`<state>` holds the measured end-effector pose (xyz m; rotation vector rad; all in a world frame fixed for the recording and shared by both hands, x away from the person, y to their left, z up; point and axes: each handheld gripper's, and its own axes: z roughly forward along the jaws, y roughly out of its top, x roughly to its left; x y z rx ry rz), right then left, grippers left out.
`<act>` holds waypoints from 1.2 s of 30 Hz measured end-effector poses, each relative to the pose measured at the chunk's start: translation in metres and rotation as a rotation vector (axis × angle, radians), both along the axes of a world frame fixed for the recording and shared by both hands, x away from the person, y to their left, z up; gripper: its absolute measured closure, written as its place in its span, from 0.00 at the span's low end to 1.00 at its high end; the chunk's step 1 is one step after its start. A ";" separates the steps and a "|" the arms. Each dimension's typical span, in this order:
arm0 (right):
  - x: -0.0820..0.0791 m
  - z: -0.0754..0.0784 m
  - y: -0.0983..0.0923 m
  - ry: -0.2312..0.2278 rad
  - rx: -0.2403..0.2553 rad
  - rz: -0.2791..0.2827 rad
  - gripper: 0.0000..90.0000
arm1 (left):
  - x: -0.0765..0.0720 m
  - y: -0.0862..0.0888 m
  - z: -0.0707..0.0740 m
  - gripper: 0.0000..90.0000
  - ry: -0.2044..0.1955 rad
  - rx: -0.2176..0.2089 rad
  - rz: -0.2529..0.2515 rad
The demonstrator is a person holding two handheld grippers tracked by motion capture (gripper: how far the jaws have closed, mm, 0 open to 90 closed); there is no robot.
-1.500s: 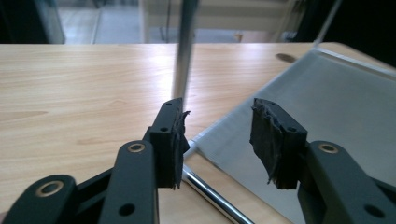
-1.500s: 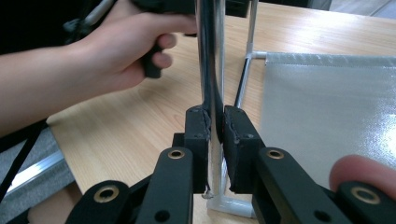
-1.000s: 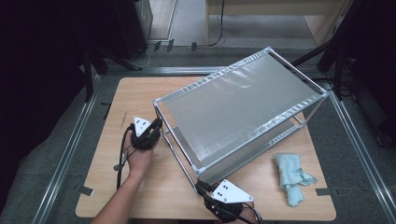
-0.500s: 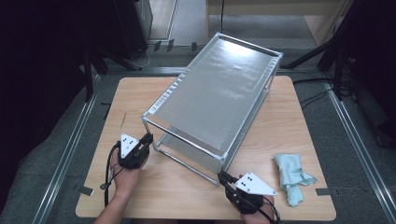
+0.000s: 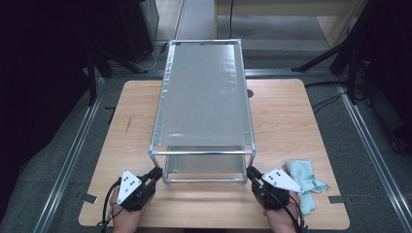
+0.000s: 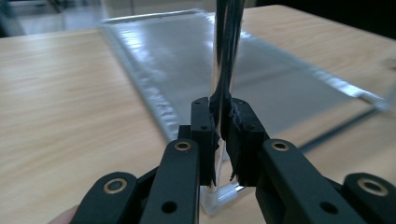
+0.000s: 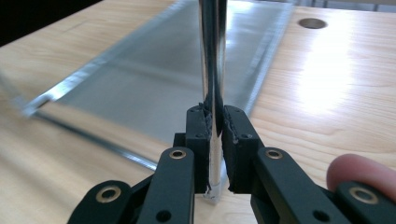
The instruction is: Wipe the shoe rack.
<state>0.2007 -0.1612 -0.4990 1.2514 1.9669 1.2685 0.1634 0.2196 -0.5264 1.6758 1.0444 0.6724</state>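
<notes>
Gripping the rack (image 5: pixel 203 99) near legs, both tongs by the table (image 5: pixel 291 121) near edge.

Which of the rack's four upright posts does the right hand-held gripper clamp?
The near right post, at the rack corner closest to the crumpled cloth. The right hand-held gripper is shut on it low down; the left hand-held gripper holds the near left post.

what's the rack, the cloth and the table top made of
Rack: looks like metal, bright chrome-like posts that mirror the claw, with dull silver-grey shelves.
Cloth: soft fabric, pale blue-green, crumpled into folds.
Table top: wood or wood-look laminate, light matte surface with visible grain; which one is unclear.
</notes>
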 end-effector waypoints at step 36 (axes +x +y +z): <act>0.020 -0.031 -0.138 0.223 -0.098 -0.361 0.43 | -0.020 -0.052 -0.003 0.90 -0.023 -0.035 -0.355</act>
